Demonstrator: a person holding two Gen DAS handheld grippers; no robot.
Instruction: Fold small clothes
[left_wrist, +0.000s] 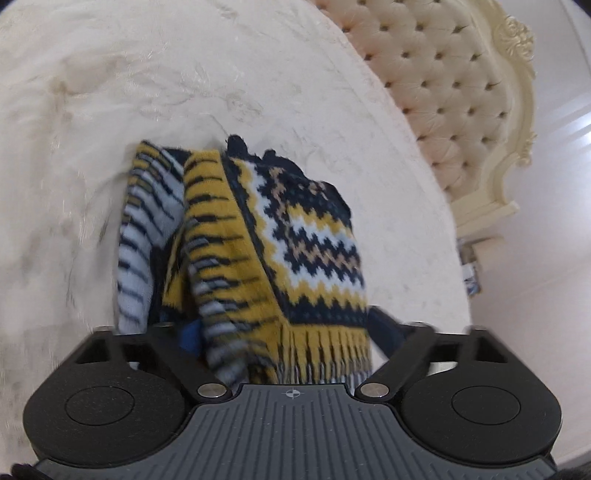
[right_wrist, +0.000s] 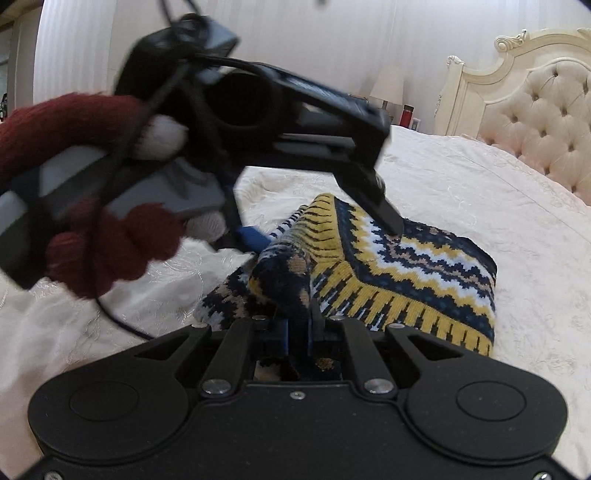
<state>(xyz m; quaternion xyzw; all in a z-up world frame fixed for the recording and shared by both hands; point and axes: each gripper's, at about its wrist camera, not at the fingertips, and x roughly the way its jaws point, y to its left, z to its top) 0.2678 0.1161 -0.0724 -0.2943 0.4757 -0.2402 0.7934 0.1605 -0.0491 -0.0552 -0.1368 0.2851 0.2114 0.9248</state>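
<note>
A small knitted garment (left_wrist: 280, 236) in yellow, navy and white zigzag lies bunched on a cream bed cover (left_wrist: 221, 74). In the left wrist view my left gripper (left_wrist: 288, 332) has its fingers spread wide, with the garment's fringed edge lying between them. In the right wrist view the left gripper (right_wrist: 332, 229) shows from the side, one finger (right_wrist: 388, 218) touching the garment (right_wrist: 406, 266) from above. My right gripper (right_wrist: 297, 328) is shut on a rolled navy fold of the garment at its near edge.
A tufted cream headboard (left_wrist: 454, 92) stands at the right; it also shows in the right wrist view (right_wrist: 546, 122). A lamp (right_wrist: 386, 86) and red bottle (right_wrist: 406, 114) stand beyond the bed. A red-gloved hand (right_wrist: 92, 240) holds the left gripper.
</note>
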